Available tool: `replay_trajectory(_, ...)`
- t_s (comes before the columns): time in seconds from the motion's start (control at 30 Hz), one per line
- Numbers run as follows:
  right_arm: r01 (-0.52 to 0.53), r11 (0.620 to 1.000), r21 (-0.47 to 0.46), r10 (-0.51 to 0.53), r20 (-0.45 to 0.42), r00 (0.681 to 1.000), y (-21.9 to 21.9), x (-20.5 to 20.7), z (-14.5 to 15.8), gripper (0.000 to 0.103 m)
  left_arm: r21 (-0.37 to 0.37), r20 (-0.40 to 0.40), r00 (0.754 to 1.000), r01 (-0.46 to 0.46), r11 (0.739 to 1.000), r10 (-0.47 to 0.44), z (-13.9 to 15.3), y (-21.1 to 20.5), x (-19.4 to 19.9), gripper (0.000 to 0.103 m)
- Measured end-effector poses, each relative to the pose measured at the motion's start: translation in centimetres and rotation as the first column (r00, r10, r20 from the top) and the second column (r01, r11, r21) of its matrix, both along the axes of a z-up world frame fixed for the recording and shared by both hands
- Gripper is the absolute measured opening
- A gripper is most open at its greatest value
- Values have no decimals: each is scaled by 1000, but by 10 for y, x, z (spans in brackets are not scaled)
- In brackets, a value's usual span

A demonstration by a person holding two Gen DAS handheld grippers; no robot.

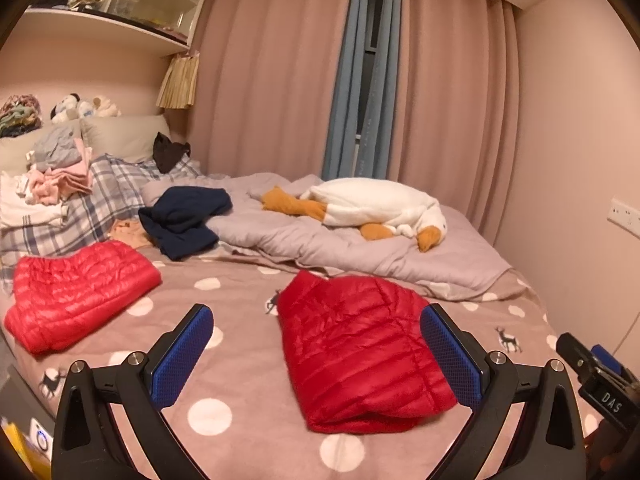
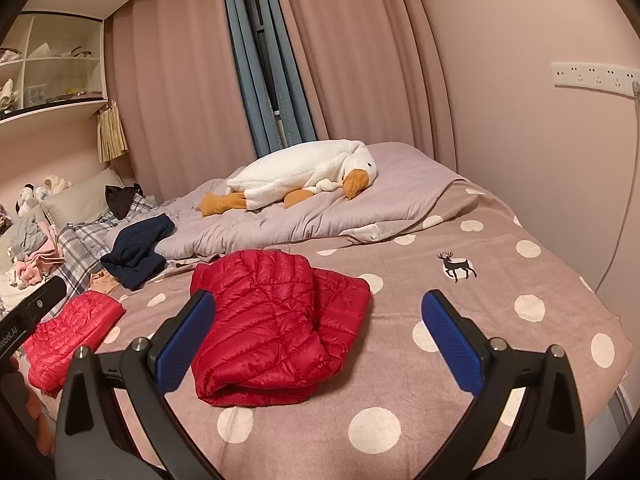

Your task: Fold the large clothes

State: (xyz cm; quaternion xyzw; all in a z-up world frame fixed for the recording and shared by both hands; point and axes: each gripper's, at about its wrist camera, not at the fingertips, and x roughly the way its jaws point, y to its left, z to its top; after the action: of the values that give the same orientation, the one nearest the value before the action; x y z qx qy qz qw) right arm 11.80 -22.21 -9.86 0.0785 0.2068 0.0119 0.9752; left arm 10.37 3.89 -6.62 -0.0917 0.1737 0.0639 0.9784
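Jacket (image 1: 360, 352), red, folded, lies at frame centre on bed (image 1: 240, 360); left gripper (image 1: 316, 344) and right gripper (image 2: 320, 340) spread wide, empty

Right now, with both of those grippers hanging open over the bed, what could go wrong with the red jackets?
1. The folded red puffer jacket looks puffy and slick, so its fold could spring open if nudged.
2. The left gripper and right gripper are both open and holding nothing; a grab might catch only the top layer.
3. The second red jacket lies close to the navy garment, so dragging it could snag that pile.
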Motion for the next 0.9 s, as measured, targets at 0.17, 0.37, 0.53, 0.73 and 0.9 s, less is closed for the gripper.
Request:
replay_trajectory(0.17,4,1000,-5,-4,-6,1000,0,0,-1,103,3,-9,1000,-4,1000,4,0,0,0,102)
replay_trajectory(0.37,5,1000,-6,-5,-5,1000,-1,0,-1,103,9,-19,1000,2,1000,-2,1,-1,1,102)
replay_trajectory(0.53,6,1000,-5,-6,-5,1000,0,0,-1,103,20,-32,999,11,1000,-11,0,-3,5,102)
replay_trajectory(0.73,8,1000,-8,-9,-8,1000,-1,0,-3,103,36,-41,999,18,999,-16,-1,-6,7,102)
replay_trajectory(0.9,12,1000,-8,-12,-13,1000,-2,0,-4,103,42,-33,999,13,999,-12,-2,-8,7,102)
